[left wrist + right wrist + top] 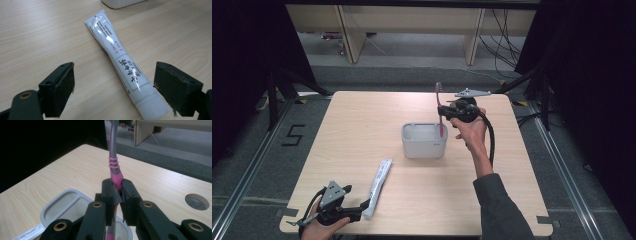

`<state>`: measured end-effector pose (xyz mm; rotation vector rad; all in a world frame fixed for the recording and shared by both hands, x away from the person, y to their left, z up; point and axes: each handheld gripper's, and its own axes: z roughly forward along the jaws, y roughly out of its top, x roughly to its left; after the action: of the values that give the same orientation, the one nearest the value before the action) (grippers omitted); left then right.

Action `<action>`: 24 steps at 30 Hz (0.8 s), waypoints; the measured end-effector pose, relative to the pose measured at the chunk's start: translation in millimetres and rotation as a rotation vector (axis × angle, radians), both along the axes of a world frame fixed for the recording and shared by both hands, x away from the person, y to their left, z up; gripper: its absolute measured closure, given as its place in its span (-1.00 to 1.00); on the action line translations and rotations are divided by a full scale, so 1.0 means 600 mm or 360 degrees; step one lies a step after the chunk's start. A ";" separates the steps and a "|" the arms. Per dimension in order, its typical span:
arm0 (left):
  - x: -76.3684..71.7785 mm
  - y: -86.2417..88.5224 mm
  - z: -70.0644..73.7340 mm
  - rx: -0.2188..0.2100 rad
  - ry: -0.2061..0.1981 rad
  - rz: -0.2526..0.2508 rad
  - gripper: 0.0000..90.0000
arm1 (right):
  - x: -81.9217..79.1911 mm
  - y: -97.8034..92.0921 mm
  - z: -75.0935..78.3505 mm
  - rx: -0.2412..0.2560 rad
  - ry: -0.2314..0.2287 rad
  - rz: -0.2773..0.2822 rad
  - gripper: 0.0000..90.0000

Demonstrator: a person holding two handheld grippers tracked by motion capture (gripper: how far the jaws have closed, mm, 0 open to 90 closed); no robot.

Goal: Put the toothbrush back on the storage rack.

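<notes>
A pink and grey toothbrush (pixel 440 107) stands upright, head up, over the right side of a white rectangular holder (pixel 424 141) at the table's middle. My right gripper (pixel 446 111) is shut on the toothbrush (pixel 114 167) at mid-handle, and the brush's lower end reaches down to the holder (pixel 55 205). A white toothpaste tube (pixel 378 186) lies flat on the table near the front left. My left gripper (pixel 357 210) is open at the tube's cap end; in the left gripper view the tube (pixel 120 62) lies between the spread jaws, cap nearest.
The wooden table (pixel 362 125) has a round cable hole (pixel 197 201) near the right gripper. The holder's corner (pixel 120 3) sits beyond the tube. Dark curtains flank the table; shelving legs and cables stand on the floor behind.
</notes>
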<state>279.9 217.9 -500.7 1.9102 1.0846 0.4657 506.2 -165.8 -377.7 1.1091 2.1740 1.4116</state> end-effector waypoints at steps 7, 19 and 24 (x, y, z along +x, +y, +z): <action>0.001 0.000 -0.001 -0.0011 -0.0001 -0.0011 -0.64 | 0.004 0.003 -0.022 0.0024 0.0052 -0.0001 0.83; 0.001 0.000 -0.001 -0.0012 -0.0003 -0.0013 -0.64 | 0.006 0.004 -0.040 0.0008 0.0068 -0.0016 0.83; 0.001 -0.001 -0.001 -0.0013 -0.0001 -0.0012 -0.64 | 0.005 0.005 -0.046 -0.0004 0.0077 -0.0018 0.82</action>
<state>280.4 217.5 -501.6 1.9064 1.0770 0.4569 509.4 -162.9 -405.6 1.1642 2.1988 1.3905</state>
